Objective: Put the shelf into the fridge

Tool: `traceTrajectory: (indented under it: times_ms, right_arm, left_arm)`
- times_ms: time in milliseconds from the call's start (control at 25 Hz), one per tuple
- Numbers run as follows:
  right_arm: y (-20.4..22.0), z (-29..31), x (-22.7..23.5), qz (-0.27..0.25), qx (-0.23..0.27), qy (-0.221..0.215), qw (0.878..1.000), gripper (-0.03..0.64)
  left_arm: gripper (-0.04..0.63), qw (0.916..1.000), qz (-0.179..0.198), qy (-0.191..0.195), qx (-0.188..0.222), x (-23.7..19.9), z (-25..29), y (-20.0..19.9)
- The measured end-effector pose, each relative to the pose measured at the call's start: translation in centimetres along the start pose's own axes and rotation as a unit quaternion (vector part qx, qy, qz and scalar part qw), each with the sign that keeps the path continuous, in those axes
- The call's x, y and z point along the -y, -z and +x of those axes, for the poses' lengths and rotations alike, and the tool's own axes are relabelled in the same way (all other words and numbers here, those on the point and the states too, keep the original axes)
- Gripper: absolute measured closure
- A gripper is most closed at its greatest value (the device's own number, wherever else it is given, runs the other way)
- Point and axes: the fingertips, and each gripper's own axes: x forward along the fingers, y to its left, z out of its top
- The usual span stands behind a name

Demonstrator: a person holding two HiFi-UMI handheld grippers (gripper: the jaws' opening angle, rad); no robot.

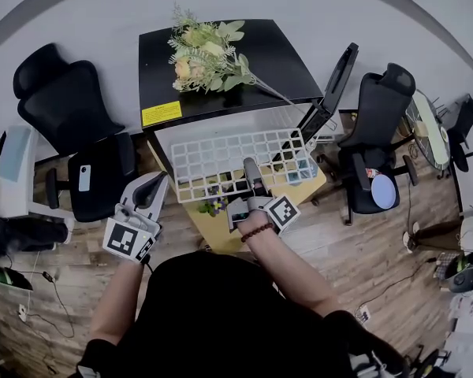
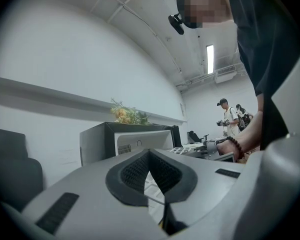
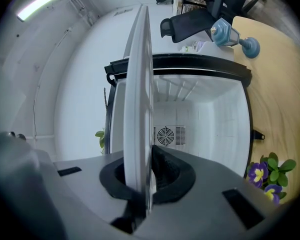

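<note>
The white grid shelf (image 1: pixel 221 160) hangs level in front of the open black fridge (image 1: pixel 221 101), its far edge at the fridge mouth. My right gripper (image 1: pixel 252 168) is shut on the shelf's near edge. In the right gripper view the shelf (image 3: pixel 140 74) runs edge-on between the jaws of the right gripper (image 3: pixel 147 154), with the white fridge interior (image 3: pixel 200 119) and its back fan behind it. My left gripper (image 1: pixel 159 181) hovers left of the shelf, apart from it. In the left gripper view the left gripper (image 2: pixel 150 156) is shut with nothing in it.
A bouquet (image 1: pixel 209 53) lies on the fridge top. The fridge door (image 1: pixel 331 85) stands open at the right. Purple flowers (image 1: pixel 213 207) sit on the wooden table (image 1: pixel 221 239) under the shelf. Black office chairs (image 1: pixel 71 101) (image 1: pixel 374 116) flank the fridge. People (image 2: pixel 230 116) stand far off.
</note>
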Motion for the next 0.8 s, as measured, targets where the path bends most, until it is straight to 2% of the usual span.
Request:
traceTrajectory:
  times_ms: [800]
  right_arm:
    - [0.7,1.8,0.3,0.006,-0.015,0.001,1.0,0.578]
  left_arm:
    - [0.577,0.9999,-0.007,-0.009,0.0,-0.3,-0.3,0.5]
